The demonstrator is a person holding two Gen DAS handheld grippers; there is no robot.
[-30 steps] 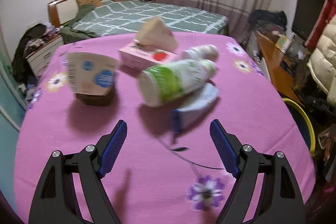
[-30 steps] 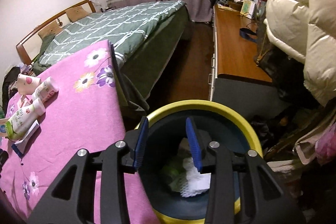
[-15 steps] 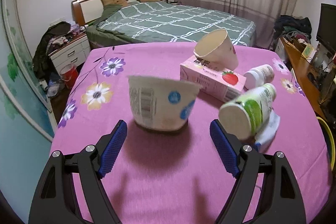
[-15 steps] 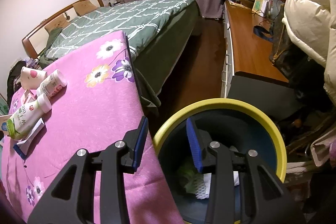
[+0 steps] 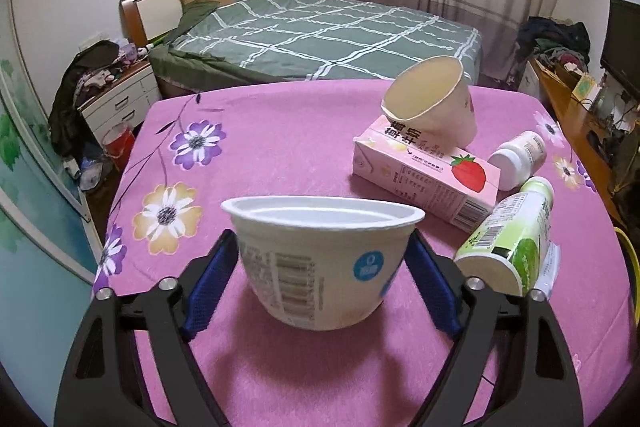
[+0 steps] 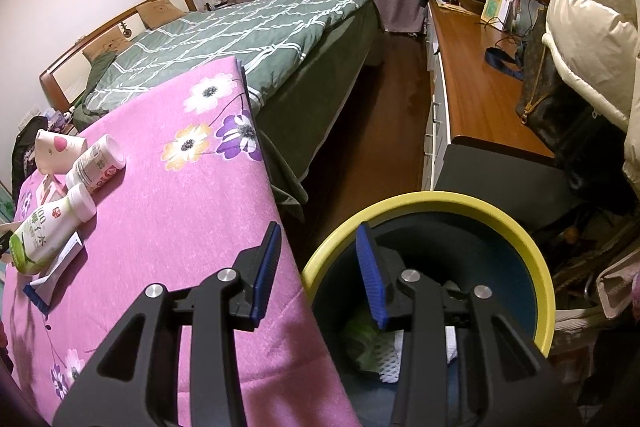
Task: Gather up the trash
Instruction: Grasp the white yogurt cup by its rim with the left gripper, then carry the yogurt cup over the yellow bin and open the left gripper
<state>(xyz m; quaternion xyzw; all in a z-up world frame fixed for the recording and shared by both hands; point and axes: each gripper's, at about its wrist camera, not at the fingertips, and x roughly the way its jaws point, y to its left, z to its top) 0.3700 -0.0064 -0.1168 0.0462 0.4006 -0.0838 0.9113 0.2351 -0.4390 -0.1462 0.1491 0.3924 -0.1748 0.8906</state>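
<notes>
In my left wrist view, the left gripper [image 5: 322, 279] stands wide around a white yogurt cup [image 5: 322, 259], one blue pad on each side of it; I cannot tell if the pads already touch its wall. The cup stands upright on the pink flowered cloth of the bench [image 5: 248, 155]. Just to the right of the cup lies a green-label bottle [image 5: 510, 239] on its side, and under this bottle a flat white wrapper [image 5: 549, 267]. Behind the cup and to its right lies a pink strawberry carton [image 5: 426, 175], with a tilted paper cup [image 5: 434, 105] leaning on top of it and a small white bottle [image 5: 518, 159] beside the carton. Far behind the cup stands the bed [image 5: 320, 35] with a green checked cover.

In my right wrist view, the right gripper [image 6: 318, 267] holds nothing, with a narrow gap between its blue pads. It hangs over the near rim of the yellow-rimmed bin [image 6: 532, 255], which stands just beside the bench edge and contains white netting [image 6: 394, 363] and something green.
</notes>
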